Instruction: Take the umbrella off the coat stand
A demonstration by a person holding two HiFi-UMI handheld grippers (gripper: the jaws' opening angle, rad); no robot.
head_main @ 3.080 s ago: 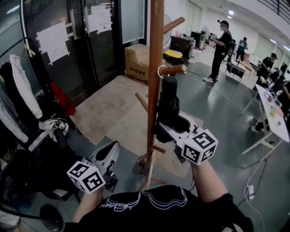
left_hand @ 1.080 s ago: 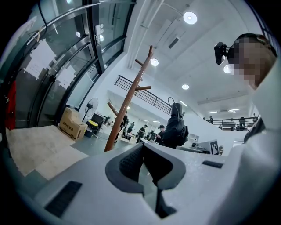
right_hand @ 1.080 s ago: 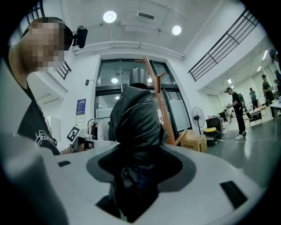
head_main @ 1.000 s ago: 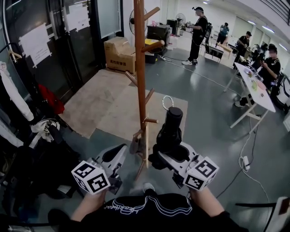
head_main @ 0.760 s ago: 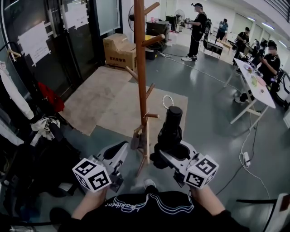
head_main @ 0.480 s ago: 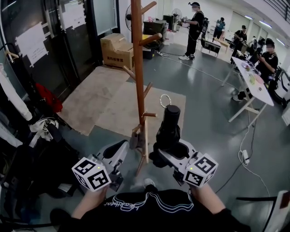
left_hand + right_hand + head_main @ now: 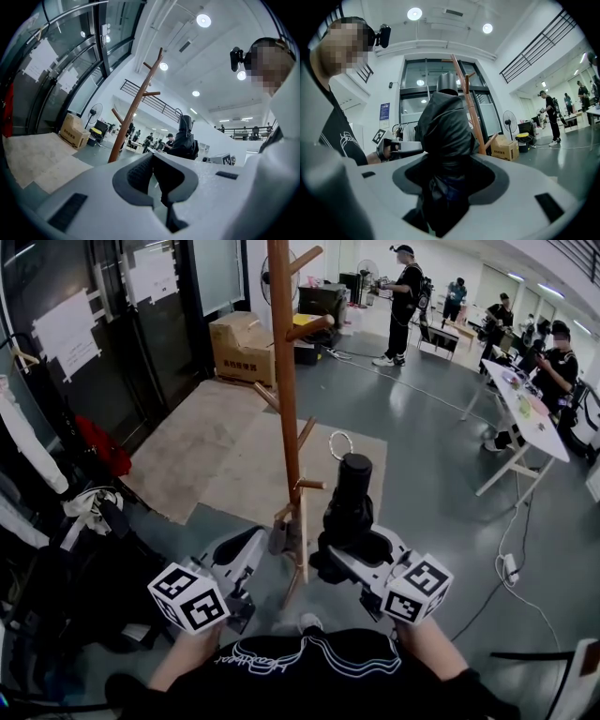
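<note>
In the head view a folded black umbrella stands upright, its ring-shaped strap at the top, free of the wooden coat stand just to its left. My right gripper is shut on the umbrella's lower part. The right gripper view shows the umbrella filling the space between the jaws of that gripper, with the stand behind it. My left gripper hangs lower left of the stand, jaws together with nothing in them. The left gripper view shows this gripper, the stand and the umbrella.
A cardboard box sits behind the stand, and a beige mat lies on the floor. Clothes hang at the left by the glass wall. A white table and several people are at the back right.
About three seconds ago the umbrella's strap was hooked on a peg of the stand; now the umbrella is clear of it, lower and to the right. Over the last second both grippers stayed put.
</note>
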